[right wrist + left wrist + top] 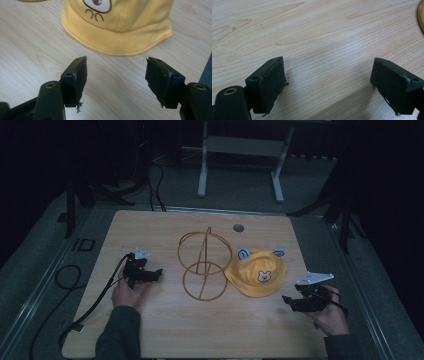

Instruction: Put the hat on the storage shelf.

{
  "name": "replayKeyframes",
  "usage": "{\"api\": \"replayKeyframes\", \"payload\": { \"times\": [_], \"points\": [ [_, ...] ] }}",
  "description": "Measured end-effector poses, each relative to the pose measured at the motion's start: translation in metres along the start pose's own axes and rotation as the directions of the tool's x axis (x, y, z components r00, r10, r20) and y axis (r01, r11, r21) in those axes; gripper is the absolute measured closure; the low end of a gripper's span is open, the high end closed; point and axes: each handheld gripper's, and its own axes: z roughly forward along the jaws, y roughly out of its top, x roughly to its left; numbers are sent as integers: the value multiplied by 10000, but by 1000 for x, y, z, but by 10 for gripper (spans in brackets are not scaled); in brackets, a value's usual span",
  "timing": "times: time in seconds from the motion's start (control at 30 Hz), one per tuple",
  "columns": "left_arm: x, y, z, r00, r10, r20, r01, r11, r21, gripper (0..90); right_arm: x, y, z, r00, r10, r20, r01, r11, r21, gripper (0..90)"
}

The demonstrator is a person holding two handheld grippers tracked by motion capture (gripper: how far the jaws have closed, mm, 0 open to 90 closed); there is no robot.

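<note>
On the desk (165,330), right of centre, a yellow hat (256,274) lay flat with its brim touching a gold wire stand (204,264). Right tongs (116,75) hovered near its brim, wide open and empty; left tongs (328,80), open and empty, sat beyond the stand. A shallow pinch might only drag the hat into the stand.

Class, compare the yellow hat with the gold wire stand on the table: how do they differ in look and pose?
The yellow hat is soft cloth with a bear face and small blue ears; the wire stand is bare gold wire you can see through. The hat lies low on its brim, while the stand rises from a ring base to an upright hoop. The hat is nearer the right gripper, the stand nearer the left gripper. Both rest on the wooden table, side by side.
</note>
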Motion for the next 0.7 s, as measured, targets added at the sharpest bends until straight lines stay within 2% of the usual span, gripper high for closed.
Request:
{"api": "replayKeyframes", "payload": {
  "times": [0.13, 0.33, 0.7],
  "points": [
    [0, 0, 0, 10000, -3, 2, 3, 10000, -6, 124, 3, 8, -3, 9993, -330, -160, 331, 9994, 53, 337],
    [0, 0, 0, 10000, -1, 3, 1, 10000, -3, 124, 3, 19, -7, 9972, -731, -138, 734, 9972, 174, 337],
    [0, 0, 0, 10000, -2, 3, 2, 10000, -6, 124, 3, 35, -14, 9934, -1120, -231, 1120, 9937, 17, 340]
  ]
}}
